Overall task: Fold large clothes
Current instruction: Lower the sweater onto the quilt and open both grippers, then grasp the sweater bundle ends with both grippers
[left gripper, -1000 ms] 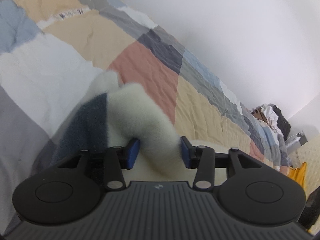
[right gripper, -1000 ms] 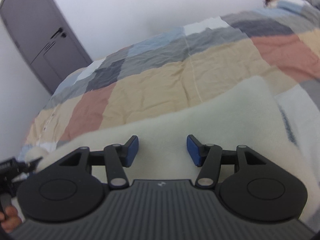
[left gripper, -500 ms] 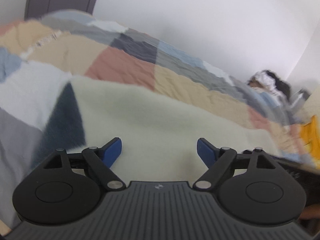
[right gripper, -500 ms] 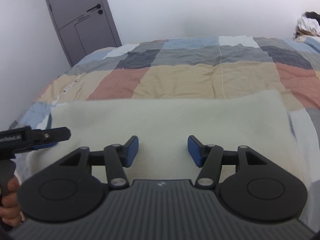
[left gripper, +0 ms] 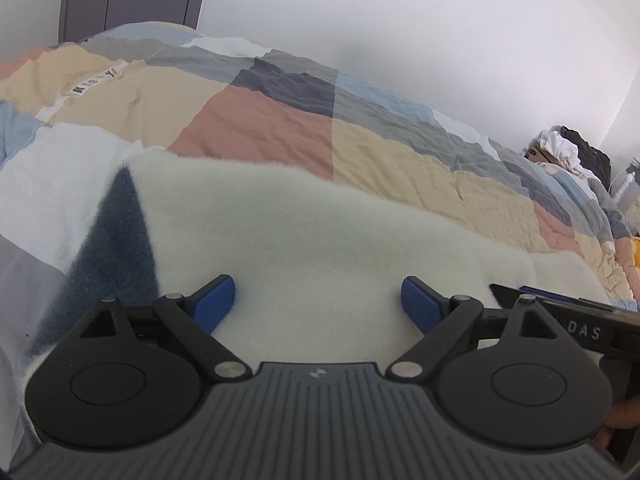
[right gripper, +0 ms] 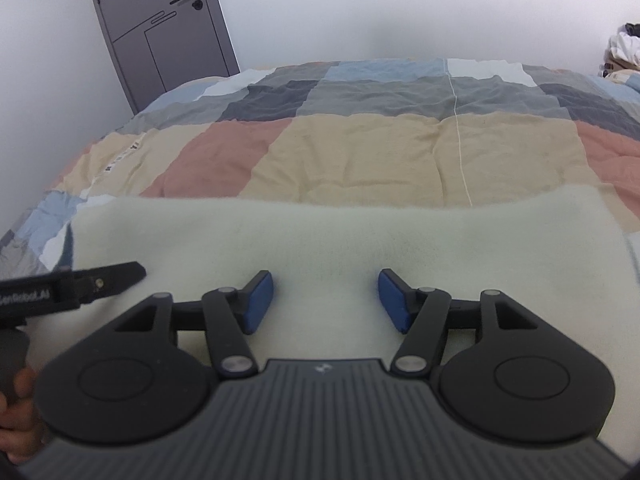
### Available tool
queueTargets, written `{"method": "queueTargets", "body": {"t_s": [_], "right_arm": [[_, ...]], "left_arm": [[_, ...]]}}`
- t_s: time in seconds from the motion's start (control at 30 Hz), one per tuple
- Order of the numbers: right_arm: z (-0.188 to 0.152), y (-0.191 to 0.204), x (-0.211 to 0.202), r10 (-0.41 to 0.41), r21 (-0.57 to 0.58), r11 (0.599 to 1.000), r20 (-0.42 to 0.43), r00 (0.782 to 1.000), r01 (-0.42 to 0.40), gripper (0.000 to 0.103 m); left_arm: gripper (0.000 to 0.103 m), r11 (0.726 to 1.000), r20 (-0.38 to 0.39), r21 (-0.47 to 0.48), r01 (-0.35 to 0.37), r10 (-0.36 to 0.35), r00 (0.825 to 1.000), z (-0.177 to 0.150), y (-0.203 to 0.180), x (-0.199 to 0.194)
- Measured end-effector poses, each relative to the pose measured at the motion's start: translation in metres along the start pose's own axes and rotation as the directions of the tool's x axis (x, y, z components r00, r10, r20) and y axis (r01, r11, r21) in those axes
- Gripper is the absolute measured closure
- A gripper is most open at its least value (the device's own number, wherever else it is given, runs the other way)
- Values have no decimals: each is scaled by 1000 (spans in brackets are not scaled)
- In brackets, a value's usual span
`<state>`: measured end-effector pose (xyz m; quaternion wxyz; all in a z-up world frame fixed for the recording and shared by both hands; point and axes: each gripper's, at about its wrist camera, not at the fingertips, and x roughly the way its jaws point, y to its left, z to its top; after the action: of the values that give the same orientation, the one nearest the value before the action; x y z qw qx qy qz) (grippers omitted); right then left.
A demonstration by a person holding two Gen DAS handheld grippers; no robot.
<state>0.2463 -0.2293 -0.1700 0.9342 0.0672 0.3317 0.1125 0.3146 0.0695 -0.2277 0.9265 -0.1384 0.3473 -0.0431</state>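
Observation:
A cream fleece garment (left gripper: 320, 240) with a dark blue patch (left gripper: 120, 240) at its left end lies flat and folded on the bed. My left gripper (left gripper: 318, 304) hovers over its near edge, jaws opening wide, nothing pinched between the blue pads (left gripper: 214, 300). In the right wrist view the same cream garment (right gripper: 320, 236) stretches across the bed, and my right gripper (right gripper: 326, 300) hangs over its middle, jaws opening slightly with no cloth caught between them. The left gripper's finger (right gripper: 108, 276) shows at the left edge of that view.
A patchwork quilt (right gripper: 360, 152) of beige, pink, grey and blue squares covers the bed. A grey door (right gripper: 160, 28) stands at the back left. A heap of clothes (left gripper: 568, 152) lies at the bed's far right end. A hand (right gripper: 16, 408) holds the left tool.
The left gripper let go of the bunched fleece and its jaws spread wide. The garment now lies flat. Both views rolled level, and the right jaws widened a little.

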Motion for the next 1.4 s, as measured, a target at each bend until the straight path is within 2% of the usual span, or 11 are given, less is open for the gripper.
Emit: {"method": "queueTargets", "body": {"t_s": [0.27,0.4,0.5,0.67,0.73,0.9,0.97,1.03,1.1,1.2,1.4], "right_arm": [[-6,8,-20,-30,-31,999,8,1000,31,42],[-14,8,-44,-43,0,999,16,999,43,42],[-21,9,-72,-23,25,999,31,999,22,42],[-41,12,-103,51,74,996,33,998,-53,41],[-48,15,-108,87,98,991,17,996,-89,41],[-57,14,-109,170,172,971,-19,985,-164,28],[-58,9,-103,200,229,955,-36,979,-187,16],[-58,5,-96,201,268,947,-58,978,-179,13],[-60,0,-89,207,307,936,-78,975,-174,13],[-66,-9,-80,262,411,889,-93,961,-202,13],[-83,-31,-52,422,691,669,-48,905,-275,13]], "left_arm": [[9,992,15,-104,69,-68,998,-20,-7,-55],[8,985,21,-161,67,-64,998,-39,-9,-83],[7,955,16,-286,82,-80,997,-61,3,-96],[5,931,-10,-355,87,-97,995,-68,11,-94],[5,875,-2,-462,148,-168,986,-74,25,-89],[5,626,-6,-757,189,-296,955,-105,68,-68],[5,567,28,-798,203,-302,953,-109,78,-66],[5,539,50,-815,212,-300,953,-109,82,-64],[5,528,68,-827,192,-247,967,-110,83,-65],[5,502,79,-843,191,-236,969,-109,84,-58],[6,446,121,-870,210,-219,968,-101,94,-44]]}}
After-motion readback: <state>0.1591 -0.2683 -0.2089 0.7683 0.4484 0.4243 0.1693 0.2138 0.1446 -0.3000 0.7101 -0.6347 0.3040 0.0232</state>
